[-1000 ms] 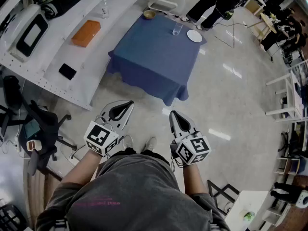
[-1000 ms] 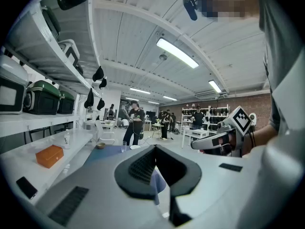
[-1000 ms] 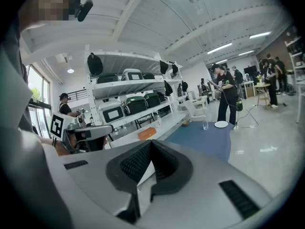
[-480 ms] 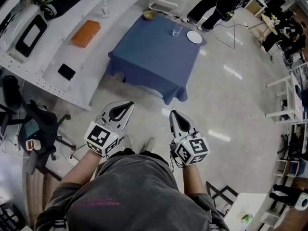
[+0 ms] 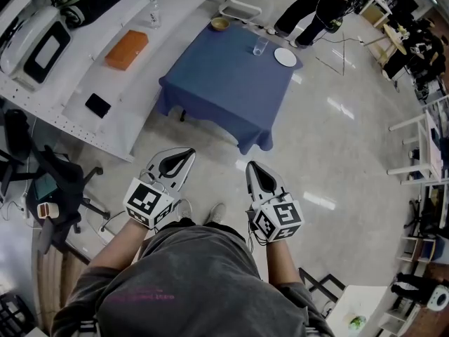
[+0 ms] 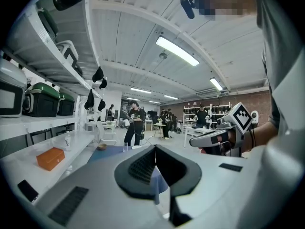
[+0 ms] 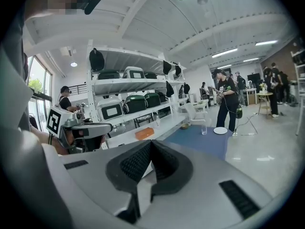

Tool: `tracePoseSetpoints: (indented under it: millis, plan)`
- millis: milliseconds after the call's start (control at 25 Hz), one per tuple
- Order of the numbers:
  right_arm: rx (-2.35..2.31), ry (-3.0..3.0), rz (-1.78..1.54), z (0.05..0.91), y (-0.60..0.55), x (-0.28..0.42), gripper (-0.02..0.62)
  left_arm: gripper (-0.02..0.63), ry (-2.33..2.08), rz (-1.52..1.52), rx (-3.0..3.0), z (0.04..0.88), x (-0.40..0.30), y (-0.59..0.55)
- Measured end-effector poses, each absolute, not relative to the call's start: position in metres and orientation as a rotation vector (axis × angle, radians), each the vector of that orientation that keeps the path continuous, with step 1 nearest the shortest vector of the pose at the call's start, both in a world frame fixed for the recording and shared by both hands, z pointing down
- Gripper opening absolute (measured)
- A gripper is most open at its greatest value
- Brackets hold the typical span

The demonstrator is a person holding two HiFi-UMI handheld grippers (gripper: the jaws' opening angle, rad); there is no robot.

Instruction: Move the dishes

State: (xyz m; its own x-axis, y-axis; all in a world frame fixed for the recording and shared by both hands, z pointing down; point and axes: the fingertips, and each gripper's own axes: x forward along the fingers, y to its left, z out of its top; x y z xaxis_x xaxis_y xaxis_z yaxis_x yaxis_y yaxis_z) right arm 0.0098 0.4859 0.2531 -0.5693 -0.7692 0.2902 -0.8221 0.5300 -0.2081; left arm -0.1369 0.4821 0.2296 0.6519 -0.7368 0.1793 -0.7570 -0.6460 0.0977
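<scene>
A table under a blue cloth [image 5: 224, 83] stands a few steps ahead of me. At its far end sit a white plate [image 5: 285, 56], a clear glass [image 5: 260, 45] and a small bowl [image 5: 219, 23]. My left gripper [image 5: 184, 153] and right gripper [image 5: 254, 167] are held side by side over the floor, well short of the table, both shut and empty. In the left gripper view the bowl [image 6: 101, 146], glass [image 6: 125, 146] and plate [image 6: 137, 147] show far beyond the closed jaws. The right gripper view shows the plate [image 7: 220, 130] and glass [image 7: 204, 129] in the distance.
A long white counter [image 5: 140, 125] runs along the left with an orange box [image 5: 126, 48] and a black flat item [image 5: 98, 104]. A black office chair [image 5: 56, 188] stands at my left. A white chair [image 5: 238, 2] and a person [image 5: 316, 5] are beyond the table.
</scene>
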Motion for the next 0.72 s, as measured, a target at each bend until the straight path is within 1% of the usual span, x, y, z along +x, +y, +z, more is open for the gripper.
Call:
tracePoseSetpoints:
  millis: [720]
  plan:
    - [1.371,-2.612,0.535,0.2536,0.4841,0.0173,0.003,0.023,-1.22,0.193,2.704,0.2318,-0.1297,0.4814]
